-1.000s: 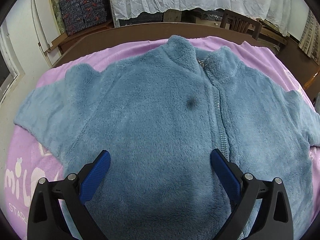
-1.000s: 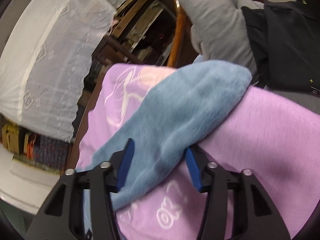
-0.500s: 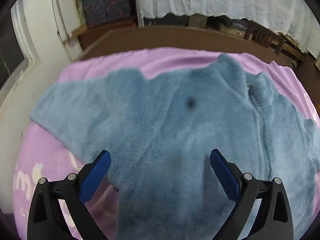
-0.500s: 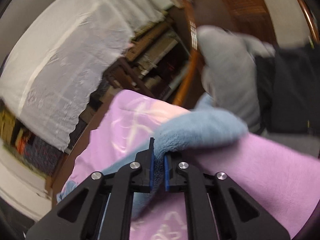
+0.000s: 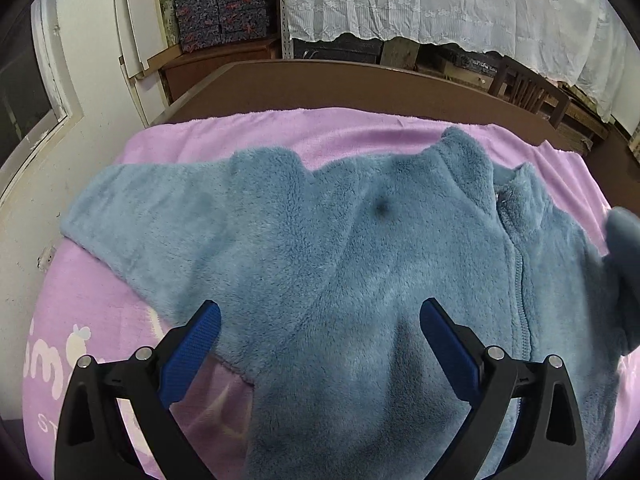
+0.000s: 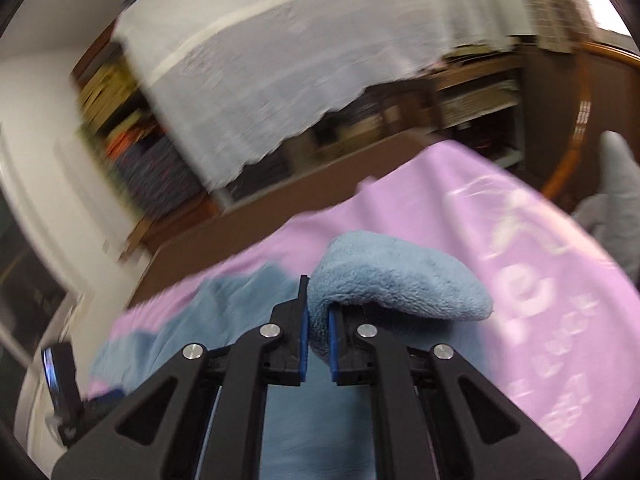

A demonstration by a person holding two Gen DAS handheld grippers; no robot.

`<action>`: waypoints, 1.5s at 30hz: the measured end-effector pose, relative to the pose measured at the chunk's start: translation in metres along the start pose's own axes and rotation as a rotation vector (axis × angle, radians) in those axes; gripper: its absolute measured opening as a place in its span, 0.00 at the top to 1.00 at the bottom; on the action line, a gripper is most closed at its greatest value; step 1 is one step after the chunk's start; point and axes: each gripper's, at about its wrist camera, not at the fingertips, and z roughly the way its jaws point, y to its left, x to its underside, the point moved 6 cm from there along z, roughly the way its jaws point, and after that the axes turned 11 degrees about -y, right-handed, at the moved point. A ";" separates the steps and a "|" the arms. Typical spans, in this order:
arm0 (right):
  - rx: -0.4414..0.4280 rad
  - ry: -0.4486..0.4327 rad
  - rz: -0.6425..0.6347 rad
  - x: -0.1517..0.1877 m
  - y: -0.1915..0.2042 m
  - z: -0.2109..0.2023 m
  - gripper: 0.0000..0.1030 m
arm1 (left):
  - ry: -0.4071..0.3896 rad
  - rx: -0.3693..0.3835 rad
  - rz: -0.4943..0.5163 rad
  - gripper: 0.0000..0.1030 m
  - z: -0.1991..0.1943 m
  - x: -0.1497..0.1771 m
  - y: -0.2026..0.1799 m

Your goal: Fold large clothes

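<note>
A blue fleece zip jacket (image 5: 340, 264) lies front up on a pink blanket (image 5: 100, 320), its left sleeve (image 5: 160, 216) spread out to the left. My left gripper (image 5: 320, 328) is open and empty, hovering over the jacket's lower body. My right gripper (image 6: 318, 332) is shut on the end of the jacket's right sleeve (image 6: 400, 280) and holds it lifted above the jacket; the raised sleeve also shows blurred at the right edge of the left wrist view (image 5: 624, 248).
The pink blanket covers a brown wooden table (image 5: 340, 84). A white wall (image 5: 24, 200) is close on the left. Shelves with boxes (image 5: 220, 4) and a white lace curtain (image 5: 440, 0) stand behind. A grey cloth (image 6: 616, 184) lies at the far right.
My right gripper closed on the right sleeve end, lifted it and swung it left over the jacket. My left gripper shifted left along the jacket's lower part, staying open.
</note>
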 end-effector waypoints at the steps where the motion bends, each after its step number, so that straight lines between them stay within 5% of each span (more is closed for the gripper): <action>1: -0.027 0.042 -0.032 0.012 0.015 0.007 0.93 | -0.001 0.004 0.001 0.03 0.000 0.000 0.000; 5: -0.103 0.288 -0.101 0.073 0.044 0.033 0.88 | -0.010 0.016 0.025 0.03 -0.004 0.000 -0.006; 8: -0.115 0.445 -0.118 0.109 0.040 0.039 0.76 | -0.020 0.023 0.049 0.03 -0.005 0.000 -0.013; 11: -0.190 0.436 -0.129 0.102 0.040 0.013 0.49 | -0.037 0.034 0.084 0.03 -0.009 0.002 -0.022; 13: -0.263 0.391 -0.110 0.089 0.040 -0.013 0.42 | -0.056 0.059 0.120 0.03 -0.016 0.003 -0.034; 15: -0.278 0.309 -0.108 0.071 0.030 -0.038 0.42 | -0.103 0.093 0.172 0.03 -0.027 0.003 -0.050; 18: -0.154 0.158 -0.033 0.031 -0.018 -0.056 0.44 | -0.117 0.166 0.295 0.03 -0.041 0.011 -0.092; 21: -0.103 0.128 0.079 0.003 -0.059 -0.051 0.62 | -0.123 0.248 0.446 0.03 -0.055 0.023 -0.141; 24: -0.094 0.078 0.145 -0.019 -0.082 -0.044 0.63 | -0.154 0.264 0.581 0.03 -0.061 0.034 -0.186; 30: -0.136 0.037 0.223 -0.019 -0.095 -0.021 0.63 | -0.131 0.236 0.673 0.03 -0.035 0.040 -0.226; 35: -0.124 0.070 0.240 -0.009 -0.097 -0.008 0.63 | -0.130 0.246 0.650 0.04 -0.022 0.031 -0.242; 38: -0.142 0.072 0.249 -0.008 -0.095 -0.009 0.63 | -0.125 0.284 0.603 0.26 -0.019 0.019 -0.244; 40: -0.145 0.072 0.240 -0.007 -0.092 -0.012 0.63 | -0.105 0.314 0.551 0.75 -0.016 0.012 -0.240; 41: -0.144 0.072 0.236 -0.006 -0.091 -0.012 0.65 | -0.090 0.330 0.525 0.87 -0.015 0.008 -0.237; 45: -0.158 0.078 0.229 -0.005 -0.085 -0.012 0.79 | -0.151 0.302 0.381 0.92 -0.026 -0.018 -0.197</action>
